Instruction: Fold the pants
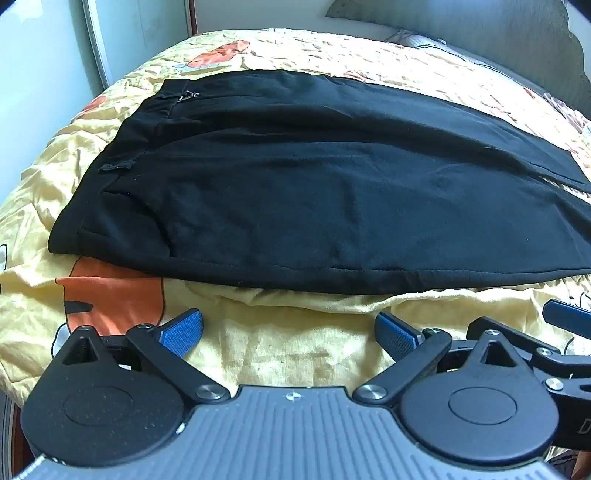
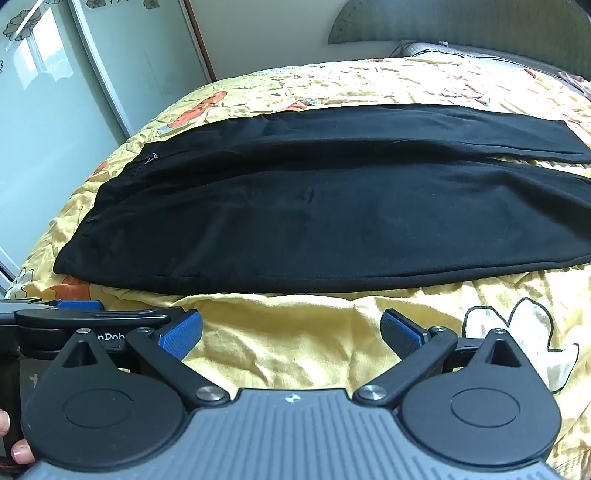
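Black pants point(image 1: 295, 192) lie flat across the yellow bedspread point(image 1: 295, 332), waistband to the left, both legs running to the right side by side. They also show in the right wrist view point(image 2: 314, 221), with the two legs parted at the far right. My left gripper point(image 1: 288, 332) is open and empty, hovering over the bedspread just short of the pants' near edge. My right gripper point(image 2: 291, 332) is open and empty too, just short of the near leg's edge. The left gripper's finger point(image 2: 79, 305) shows at the left of the right wrist view.
The bed's near part is rumpled yellow cloth with orange and white cartoon prints point(image 2: 517, 332). A glass sliding wardrobe door point(image 2: 55, 110) stands left of the bed. A grey headboard point(image 2: 461, 26) and a pillow point(image 2: 424, 50) are at the far right.
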Available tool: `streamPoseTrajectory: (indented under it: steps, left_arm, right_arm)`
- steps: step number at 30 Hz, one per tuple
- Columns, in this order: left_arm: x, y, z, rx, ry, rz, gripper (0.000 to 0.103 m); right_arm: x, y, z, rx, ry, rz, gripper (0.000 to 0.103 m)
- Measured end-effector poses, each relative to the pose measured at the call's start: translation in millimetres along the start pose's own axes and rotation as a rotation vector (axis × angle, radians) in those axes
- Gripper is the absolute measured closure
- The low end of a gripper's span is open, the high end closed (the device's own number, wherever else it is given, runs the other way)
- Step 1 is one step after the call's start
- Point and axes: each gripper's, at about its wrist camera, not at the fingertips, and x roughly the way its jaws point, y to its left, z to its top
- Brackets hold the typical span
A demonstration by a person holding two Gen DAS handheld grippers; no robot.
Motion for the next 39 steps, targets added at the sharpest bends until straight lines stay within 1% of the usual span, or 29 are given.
streamPoseTrajectory:
  steps: [15, 19, 24, 26, 31, 34, 39]
  left_arm:
    - [-1, 0, 0, -0.002, -0.003, -0.001, 0.002]
    - [-1, -1, 0, -0.001, -0.003, -0.001, 0.002]
    - [-4, -2, 1, 0.005, -0.018, -0.002, 0.003]
    - [-6, -2, 1, 0.012, -0.036, -0.012, 0.003]
    - [-11, -5, 0, 0.032, -0.066, -0.032, 0.003]
    - [-11, -7, 0, 0.041, -0.074, -0.019, 0.003]
    - [-10, -6, 1, 0.025, -0.065, 0.015, 0.003]
  right_arm:
    - [3, 0, -1, 0.005, 0.002, -0.029, 0.000]
    - [2, -1, -1, 0.005, -0.014, -0.078, 0.000]
    - [2, -8, 3, 0.023, -0.038, -0.214, 0.000]
    - [3, -14, 4, 0.044, -0.031, -0.237, 0.000]
    - [7, -27, 5, 0.092, -0.003, -0.230, 0.000]
    - [9, -28, 5, 0.087, -0.001, -0.236, 0.000]
    - [10, -26, 5, 0.080, 0.003, -0.229, 0.000]
